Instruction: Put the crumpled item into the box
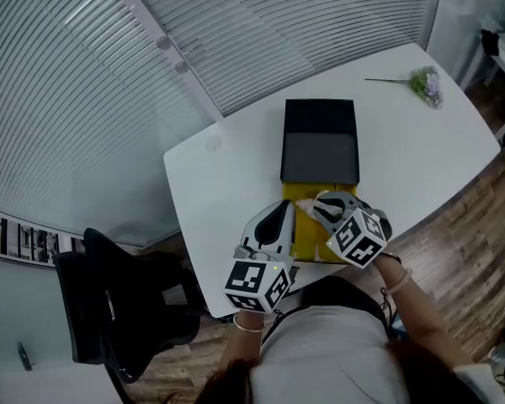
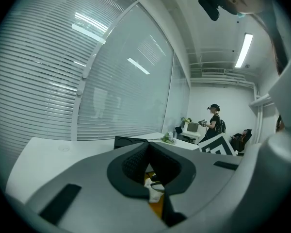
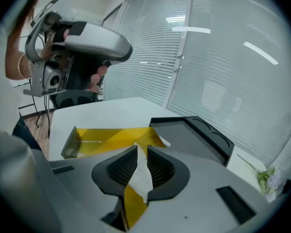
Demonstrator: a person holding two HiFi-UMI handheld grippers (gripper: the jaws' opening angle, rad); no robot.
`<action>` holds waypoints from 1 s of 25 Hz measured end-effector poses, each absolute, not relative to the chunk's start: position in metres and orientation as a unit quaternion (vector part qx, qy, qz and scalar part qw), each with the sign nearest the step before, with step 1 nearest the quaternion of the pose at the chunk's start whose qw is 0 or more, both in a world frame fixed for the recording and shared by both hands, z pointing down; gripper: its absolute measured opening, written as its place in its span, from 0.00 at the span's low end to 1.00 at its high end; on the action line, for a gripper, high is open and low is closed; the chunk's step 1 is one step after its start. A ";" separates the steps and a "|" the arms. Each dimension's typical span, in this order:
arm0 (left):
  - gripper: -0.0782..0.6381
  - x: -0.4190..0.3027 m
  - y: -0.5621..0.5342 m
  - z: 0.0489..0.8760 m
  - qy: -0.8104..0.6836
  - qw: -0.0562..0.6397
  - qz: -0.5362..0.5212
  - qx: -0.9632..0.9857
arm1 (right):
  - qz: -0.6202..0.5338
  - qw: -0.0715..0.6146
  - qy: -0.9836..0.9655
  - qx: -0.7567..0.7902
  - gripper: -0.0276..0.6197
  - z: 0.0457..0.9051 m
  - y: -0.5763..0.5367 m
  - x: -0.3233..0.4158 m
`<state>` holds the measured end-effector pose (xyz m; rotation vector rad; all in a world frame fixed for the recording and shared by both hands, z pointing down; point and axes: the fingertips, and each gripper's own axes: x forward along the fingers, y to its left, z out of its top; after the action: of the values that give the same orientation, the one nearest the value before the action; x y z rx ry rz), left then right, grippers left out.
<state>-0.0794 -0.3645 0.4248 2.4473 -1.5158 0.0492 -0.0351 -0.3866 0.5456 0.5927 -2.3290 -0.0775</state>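
Near the table's front edge lies an open box with a yellow inside. Its black lid lies just beyond it. My right gripper hangs over the box, shut on a crumpled white paper pinched between its ribbed pads. My left gripper hovers at the box's left side, and its tips meet. A white scrap shows low in the gap behind those tips, over yellow. Whether the left gripper holds that scrap is not clear.
The white table carries a small flower sprig at its far right. A black chair stands at the left, off the table. Window blinds run behind. A person stands far off in the room.
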 end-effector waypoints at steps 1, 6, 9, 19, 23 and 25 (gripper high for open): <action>0.13 -0.079 -0.363 0.424 -0.522 0.130 0.016 0.843 | -0.020 0.346 -0.906 0.242 0.17 0.540 -0.387 -0.034; 0.13 -0.078 -0.355 0.418 -0.521 0.118 0.014 0.845 | 0.039 0.261 -0.914 0.307 0.13 0.512 -0.384 -0.024; 0.13 -0.079 -0.348 0.416 -0.521 0.114 0.013 0.846 | 0.039 0.227 -0.915 0.331 0.11 0.494 -0.380 -0.019; 0.13 -0.088 -0.314 0.413 -0.520 0.105 0.005 0.848 | 0.058 0.123 -0.905 0.403 0.09 0.450 -0.348 -0.002; 0.13 -0.093 -0.298 0.410 -0.520 0.098 0.004 0.848 | 0.047 0.108 -0.903 0.412 0.09 0.436 -0.331 -0.002; 0.13 -0.096 -0.287 0.409 -0.521 0.097 0.004 0.848 | 0.043 0.104 -0.901 0.418 0.09 0.432 -0.322 -0.001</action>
<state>-0.0959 -0.2874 0.4089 2.5107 -1.5422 0.0111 -0.0015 -0.3218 0.4316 1.2339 -2.6577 0.1270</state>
